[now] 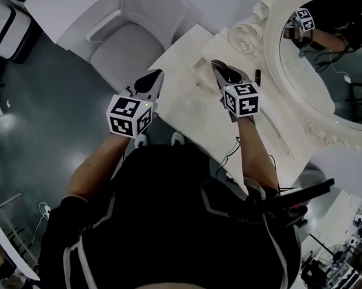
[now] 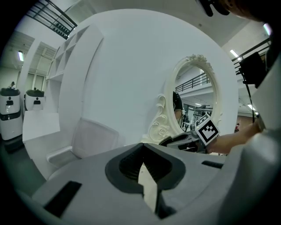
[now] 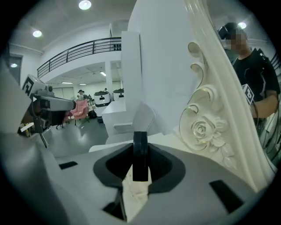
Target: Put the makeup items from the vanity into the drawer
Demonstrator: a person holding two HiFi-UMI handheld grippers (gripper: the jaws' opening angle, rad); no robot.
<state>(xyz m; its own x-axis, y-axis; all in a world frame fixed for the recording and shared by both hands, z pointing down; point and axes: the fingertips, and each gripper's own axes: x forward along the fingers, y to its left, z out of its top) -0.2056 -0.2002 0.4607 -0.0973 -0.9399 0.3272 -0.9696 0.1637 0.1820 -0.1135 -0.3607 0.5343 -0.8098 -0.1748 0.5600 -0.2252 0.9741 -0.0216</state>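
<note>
The person's arms reach out from the bottom of the head view, a cube-topped tool in each hand. The left hand-held gripper (image 1: 149,83) hangs over the near left edge of the white bench (image 1: 189,114). In its own view the dark pads meet at the tips with nothing between them.

To its right and a little farther in, the right hand-held gripper (image 1: 224,73) is over the bench top, tilted down and pointing at the foot of the mirror (image 1: 332,64). Its jaws are closed on a slim black item (image 3: 140,156) that stands upright between the pads, its top poking past the tips. It shows only edge-on, so it may be a makeup stick or a thin case.

Just beyond the right hand-held gripper's tips and slightly to the right, a small dark thing (image 1: 257,77) lies on the bench close to the mirror's base. Right of the held item, the mirror's cream frame rises with a carved rose (image 3: 203,129) low on it. The glass reflects the person and a marker cube.

Ahead and left of the left hand-held gripper, off the bench, stands a white chair (image 1: 129,46) on the dark floor (image 1: 43,102).
</note>
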